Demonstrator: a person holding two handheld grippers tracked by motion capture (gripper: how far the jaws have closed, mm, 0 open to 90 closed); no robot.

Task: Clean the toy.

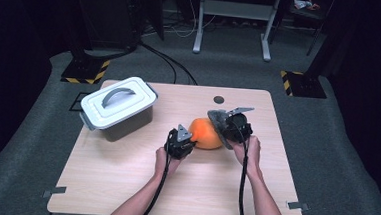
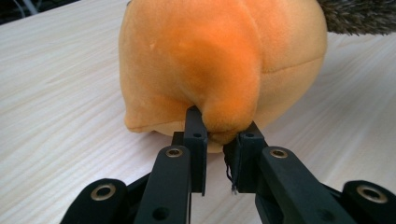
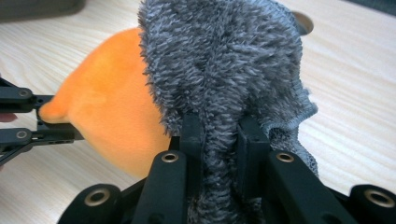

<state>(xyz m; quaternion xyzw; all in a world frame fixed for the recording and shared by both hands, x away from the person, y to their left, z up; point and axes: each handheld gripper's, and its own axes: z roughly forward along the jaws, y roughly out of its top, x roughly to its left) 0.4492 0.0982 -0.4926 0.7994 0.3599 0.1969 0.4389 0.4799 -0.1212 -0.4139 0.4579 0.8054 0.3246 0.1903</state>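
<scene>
Orange plush toy (image 1: 206, 133), one only, lying near the middle of the light wooden worktop (image 1: 124, 178), with one shaggy grey part (image 1: 219, 121) on its far-right side. Two claws in play, one per hand. One grey lidded storage box (image 1: 119, 107) standing at the far left of the worktop, well apart from the toy, lid (image 1: 117, 101) on with its handle lying flat; contents hidden. One dark round hole (image 1: 219, 99) in the worktop beyond the toy. Left claw (image 2: 220, 140) directly against the near-left side of the toy, pinching a small rounded orange nub (image 2: 224, 116) that sticks out low on the body, jaws nearly together with plush squeezed between the pads. Right claw (image 3: 219, 135) at the toy's right side, clamped tight on a fold of the grey shaggy fabric, which bulges up above the jaws and runs down between them. Seen from the right gripper view, left claw (image 3: 44, 125) at the far edge of the orange body, gripping the nub. Toy thus held from both sides, between the two claws, still touching the worktop underneath.
</scene>
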